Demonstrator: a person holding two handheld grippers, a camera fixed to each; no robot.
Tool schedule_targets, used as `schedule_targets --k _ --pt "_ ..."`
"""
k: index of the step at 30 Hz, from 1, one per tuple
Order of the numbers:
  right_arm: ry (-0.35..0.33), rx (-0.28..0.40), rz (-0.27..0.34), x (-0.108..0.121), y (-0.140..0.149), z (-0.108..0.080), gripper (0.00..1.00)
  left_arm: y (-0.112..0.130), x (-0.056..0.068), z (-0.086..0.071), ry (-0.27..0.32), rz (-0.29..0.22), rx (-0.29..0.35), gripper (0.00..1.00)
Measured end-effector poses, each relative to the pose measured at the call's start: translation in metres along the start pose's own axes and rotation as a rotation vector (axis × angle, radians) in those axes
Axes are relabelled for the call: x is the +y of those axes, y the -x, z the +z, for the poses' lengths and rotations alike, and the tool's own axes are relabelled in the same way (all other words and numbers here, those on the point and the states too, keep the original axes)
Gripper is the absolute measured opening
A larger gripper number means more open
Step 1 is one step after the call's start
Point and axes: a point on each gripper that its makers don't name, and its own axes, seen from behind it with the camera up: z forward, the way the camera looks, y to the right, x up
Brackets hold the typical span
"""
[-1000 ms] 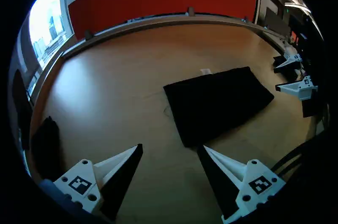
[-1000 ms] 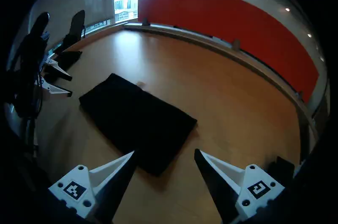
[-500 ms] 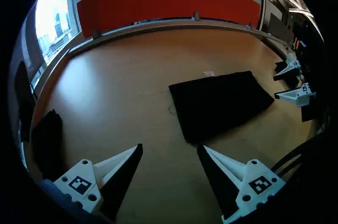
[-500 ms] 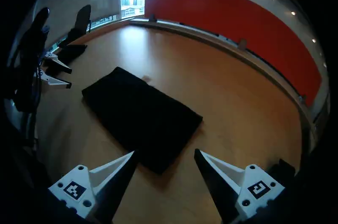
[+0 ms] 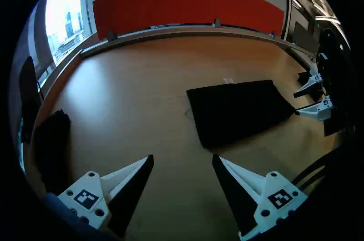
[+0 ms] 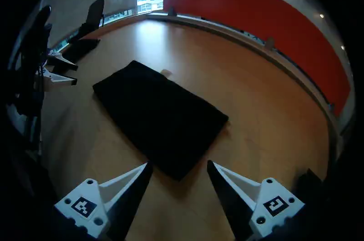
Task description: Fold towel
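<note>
The towel (image 5: pixel 239 111) lies flat on the smooth wooden table (image 5: pixel 123 91). It is a dark, matte rectangle with soft edges, and a small pale tag (image 5: pixel 228 80) sits at its far edge. My left gripper (image 5: pixel 182 157) hovers over bare wood near one short side, its white wedge fingers spread wide and empty. My right gripper (image 6: pixel 179 163) hangs at the opposite end, equally spread and gripping nothing, with a towel corner showing between its fingers. A red partition (image 5: pixel 191 2) lines the table's far rim.

We see a wooden table (image 5: pixel 132 91) with a red panel (image 5: pixel 186 2) along its far edge and a bright window (image 5: pixel 63 18) beyond it.
</note>
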Motion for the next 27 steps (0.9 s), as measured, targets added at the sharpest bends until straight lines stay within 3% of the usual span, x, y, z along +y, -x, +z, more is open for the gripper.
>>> schedule_targets --k 3,11,18,27 --pt "-0.006 -0.012 -0.007 0.000 0.003 0.001 0.77 0.003 -0.001 -0.002 -0.005 -0.004 0.005 0.96" --pt "-0.010 -0.051 -0.010 0.001 0.012 0.005 0.67 0.013 -0.001 -0.005 -0.016 -0.019 0.003 0.95" --pt "-0.035 -0.081 -0.007 -0.001 0.019 0.008 0.47 0.022 -0.002 -0.010 -0.022 -0.024 0.002 0.96" --pt "-0.051 -0.088 -0.011 -0.002 0.020 0.009 0.46 0.027 -0.005 -0.016 -0.029 -0.028 0.004 0.96"
